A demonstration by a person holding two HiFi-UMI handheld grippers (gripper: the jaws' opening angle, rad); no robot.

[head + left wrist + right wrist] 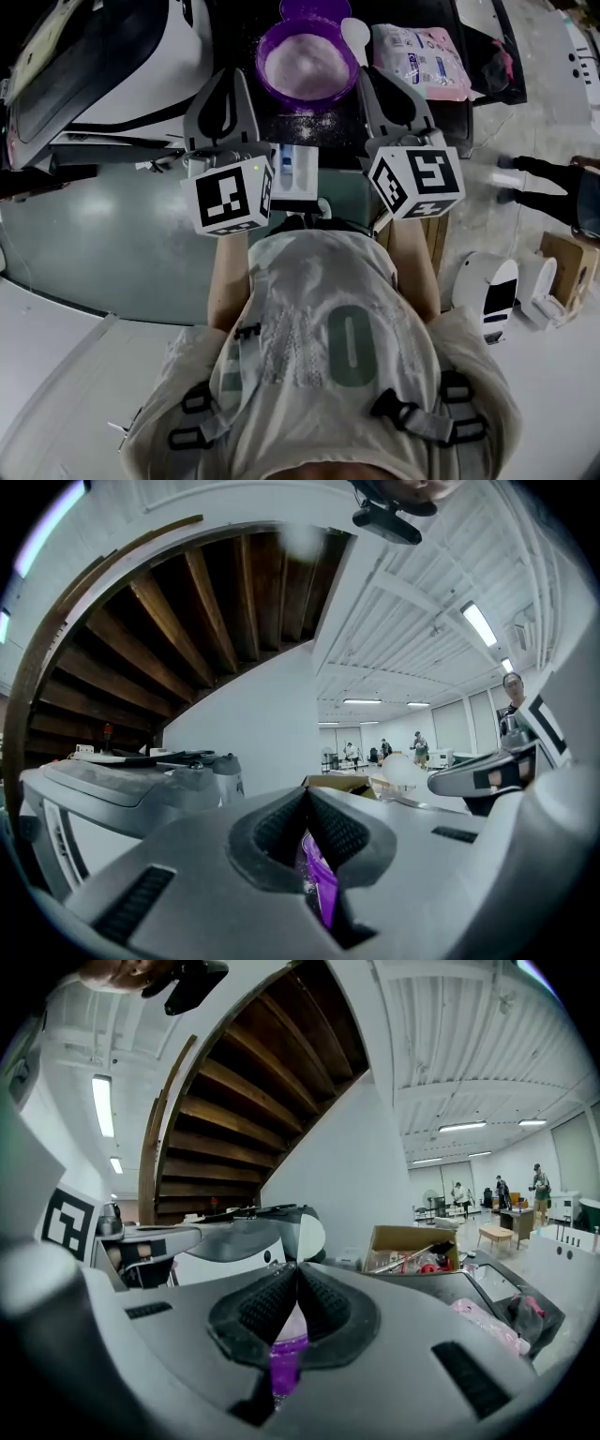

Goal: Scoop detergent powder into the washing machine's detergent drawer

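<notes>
closed tip to tip at the left gripper, ribbed fingers pressed flat against each other with nothing pinched between; just a sliver of the purple bowl visible through the slot below the pads. same at the right gripper: fingers shut on themselves, empty, a strip of purple in the gap beneath.

seen from the head view, both held side by side ahead of the person, tips flanking the bowl, one near its left rim and one near its right. inside the bowl, a pale pink heap of detergent powder, none of it lifted out. under the bowl, a dark tabletop, dusted with spilled grains just in front.

just beside the bowl's right rim, a white scoop, lying untouched. further right, a pink detergent bag, flat on the tabletop. off to the left, the washing machine, white with a dark door. between the two marker cubes, a white and blue piece, mostly hidden, not clear enough to name.
</notes>
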